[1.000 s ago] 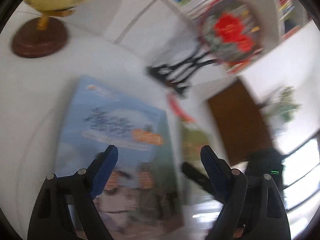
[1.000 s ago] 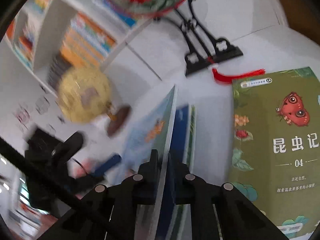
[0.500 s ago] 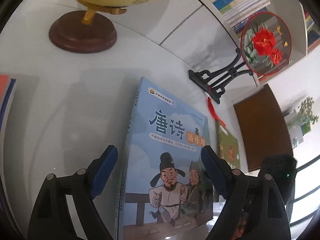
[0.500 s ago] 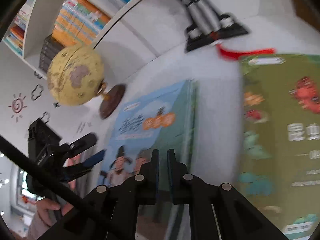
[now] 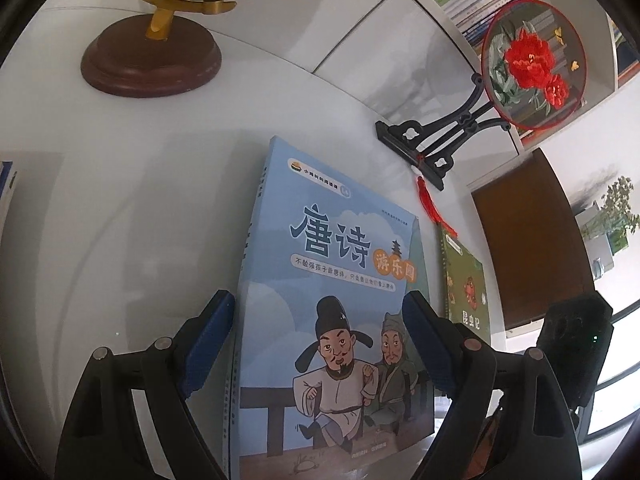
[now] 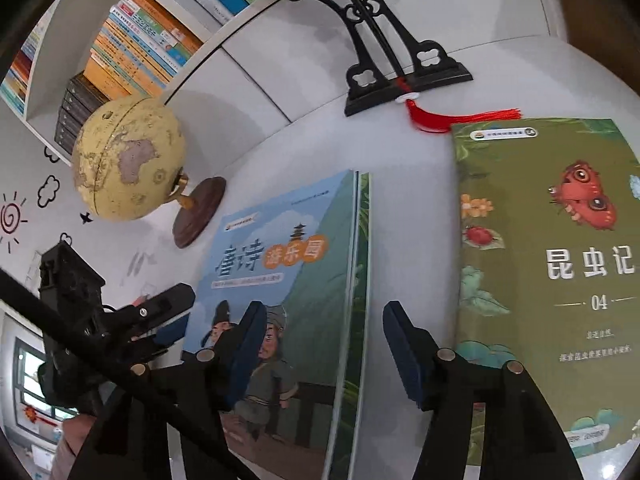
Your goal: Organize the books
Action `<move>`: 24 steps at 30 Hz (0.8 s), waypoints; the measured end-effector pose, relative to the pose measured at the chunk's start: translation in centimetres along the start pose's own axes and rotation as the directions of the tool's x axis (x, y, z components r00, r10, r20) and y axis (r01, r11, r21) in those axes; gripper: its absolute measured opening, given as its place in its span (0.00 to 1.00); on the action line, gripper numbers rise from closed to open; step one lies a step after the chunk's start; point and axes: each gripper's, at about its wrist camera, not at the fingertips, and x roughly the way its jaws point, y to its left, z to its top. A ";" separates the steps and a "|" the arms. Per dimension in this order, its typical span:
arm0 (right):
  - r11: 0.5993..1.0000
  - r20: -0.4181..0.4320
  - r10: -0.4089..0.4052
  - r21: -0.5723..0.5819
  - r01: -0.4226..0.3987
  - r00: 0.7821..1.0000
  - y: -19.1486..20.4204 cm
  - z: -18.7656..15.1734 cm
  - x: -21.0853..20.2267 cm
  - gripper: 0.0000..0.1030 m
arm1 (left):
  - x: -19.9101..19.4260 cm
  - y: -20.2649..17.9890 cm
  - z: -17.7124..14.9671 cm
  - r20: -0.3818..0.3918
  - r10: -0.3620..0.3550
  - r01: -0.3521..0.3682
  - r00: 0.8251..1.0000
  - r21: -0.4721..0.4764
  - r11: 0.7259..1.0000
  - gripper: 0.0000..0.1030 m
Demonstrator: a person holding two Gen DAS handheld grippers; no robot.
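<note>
A blue book point(image 5: 332, 264) with two cartoon men on its cover lies flat on the white table, on top of another book whose green edge point(image 6: 363, 256) shows at its right side. My left gripper point(image 5: 318, 340) is open and straddles the blue book's near end, its pads level with the book's two long edges. My right gripper point(image 6: 324, 344) is opening; the blue book's point(image 6: 280, 280) right edge lies between its jaws and the pads do not press on it. A green insect book point(image 6: 540, 260) lies flat to the right, also seen as the green book point(image 5: 466, 288).
A globe point(image 6: 128, 160) on a brown wooden base point(image 5: 152, 56) stands behind the books on the left. A black fan stand point(image 6: 400, 80) with a red tassel and a round red-flower fan point(image 5: 532, 64) stands at the back. Bookshelves point(image 6: 136, 40) line the wall. Another book's corner point(image 5: 6, 188) shows far left.
The right gripper held the blue book tilted up by its edge, laid it flat on the stack, then opened its jaws. The left gripper came closer over the book.
</note>
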 end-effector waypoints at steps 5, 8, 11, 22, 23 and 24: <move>0.997 -0.053 0.076 -0.023 -0.078 0.996 1.0 0.0 1.3 0.61 | 0.0 0.0 0.0 0.002 0.016 -0.016 1.000 0.012 1.000 0.81; 0.994 -0.033 0.104 -0.025 -0.104 0.994 0.9 -0.1 1.7 0.61 | -0.2 0.0 -0.2 0.007 0.024 -0.024 1.000 0.024 0.999 0.81; 0.984 -0.010 0.175 0.046 -0.174 0.985 -0.2 -0.1 1.8 0.61 | -0.4 0.0 -0.4 0.010 0.034 -0.034 0.999 0.037 0.999 0.81; 0.959 -0.006 0.283 -0.003 -0.283 0.959 2.4 -0.3 1.1 0.56 | -1.7 -0.1 -0.5 0.001 0.196 -0.195 0.981 0.073 0.978 0.81; 0.961 -0.014 0.276 -0.017 -0.277 0.961 2.7 -0.3 1.0 0.56 | -1.7 -0.4 -0.6 0.000 0.206 -0.205 0.979 0.083 0.975 0.81; 0.963 -0.021 0.265 -0.044 -0.266 0.964 3.4 -0.3 0.6 0.56 | -1.7 -0.6 -0.7 0.002 0.214 -0.214 0.977 0.095 0.972 0.81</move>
